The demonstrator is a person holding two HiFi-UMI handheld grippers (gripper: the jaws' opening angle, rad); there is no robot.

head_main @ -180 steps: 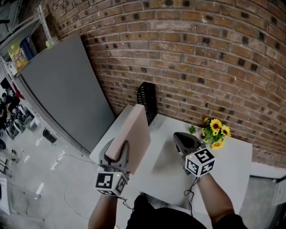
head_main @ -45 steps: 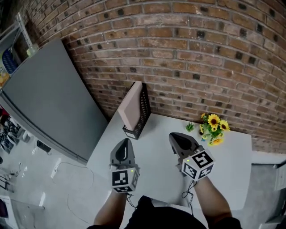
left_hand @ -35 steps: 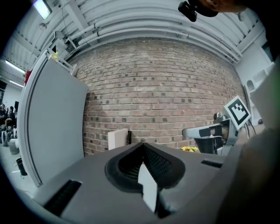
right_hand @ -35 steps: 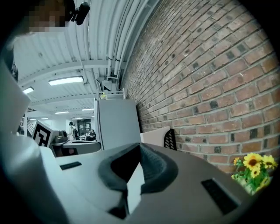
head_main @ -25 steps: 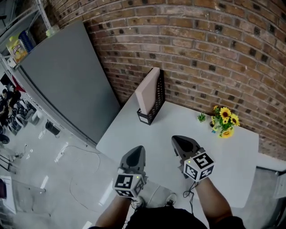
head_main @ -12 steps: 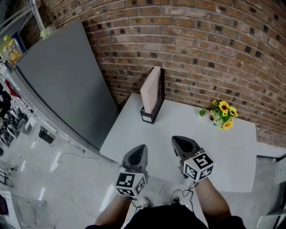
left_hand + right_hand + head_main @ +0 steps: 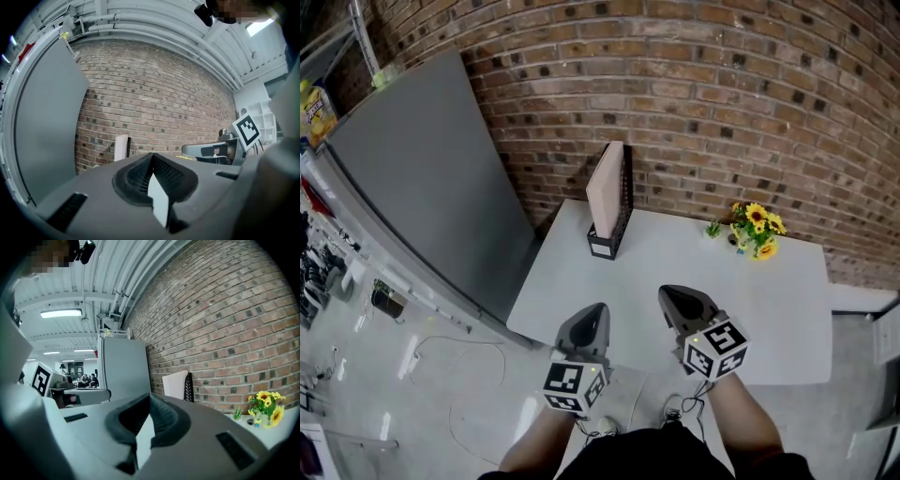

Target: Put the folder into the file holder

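The fingers of the left gripper [image 7: 592,312] and the right gripper [image 7: 668,293] are pressed together, holding nothing, at the near edge of the white table [image 7: 769,300]. The pink folder [image 7: 606,192] stands upright inside the black file holder [image 7: 602,246] at the table's far left corner, beside the brick wall [image 7: 722,94].

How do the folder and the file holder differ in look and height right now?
The folder is pale pink and solid-faced; the file holder is black with a mesh side. The folder rises well above the file holder's low front lip. Both stand upright at the table's back corner by the brick wall.
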